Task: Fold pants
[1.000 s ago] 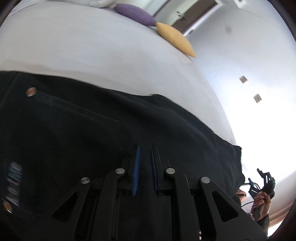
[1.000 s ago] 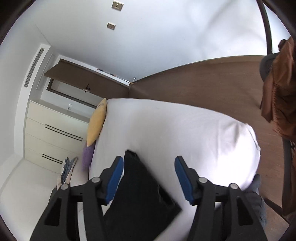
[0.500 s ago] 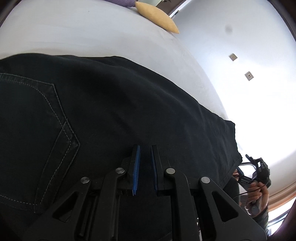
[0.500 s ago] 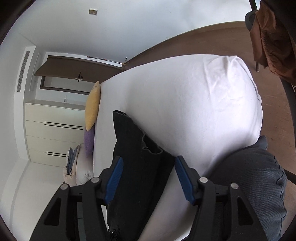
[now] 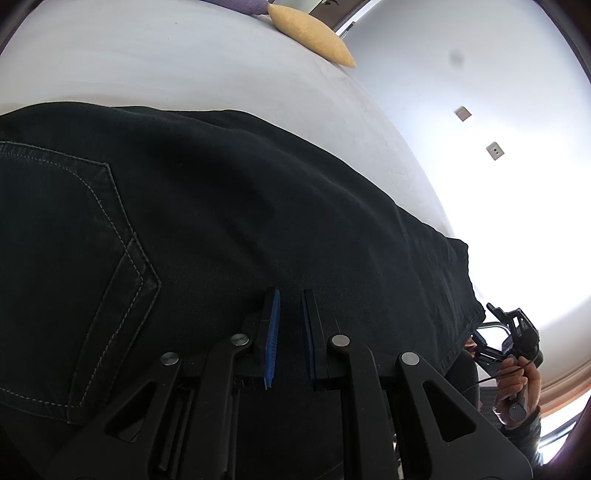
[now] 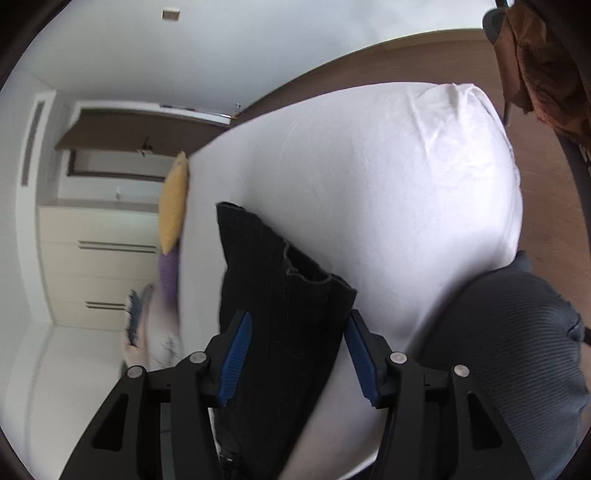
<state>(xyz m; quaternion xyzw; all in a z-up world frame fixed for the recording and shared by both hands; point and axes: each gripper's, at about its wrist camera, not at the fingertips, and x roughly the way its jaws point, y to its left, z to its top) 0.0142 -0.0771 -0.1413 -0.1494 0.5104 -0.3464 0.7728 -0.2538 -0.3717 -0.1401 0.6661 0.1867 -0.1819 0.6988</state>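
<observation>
Black jeans (image 5: 229, 221) lie spread on a white bed (image 5: 166, 66), back pocket stitching showing at the left. My left gripper (image 5: 290, 306) is nearly closed, its blue pads a narrow gap apart, low over the seat of the jeans; I cannot see fabric between the pads. In the right wrist view the leg end of the jeans (image 6: 280, 280) lies on the bed (image 6: 388, 184), hems toward the bed corner. My right gripper (image 6: 297, 332) is open and empty, its fingers either side of the leg just above it.
A yellow cushion (image 5: 314, 33) and a purple one (image 6: 169, 273) lie at the head of the bed. A cream dresser (image 6: 96, 258) stands by the wall. A chair with brown clothing (image 6: 543, 62) stands beyond the bed corner. My dark-sleeved arm (image 6: 509, 332) is at right.
The jeans were flipped over: the waist button and label gave way to the back pocket. My right gripper has come down closer over the leg end, still open.
</observation>
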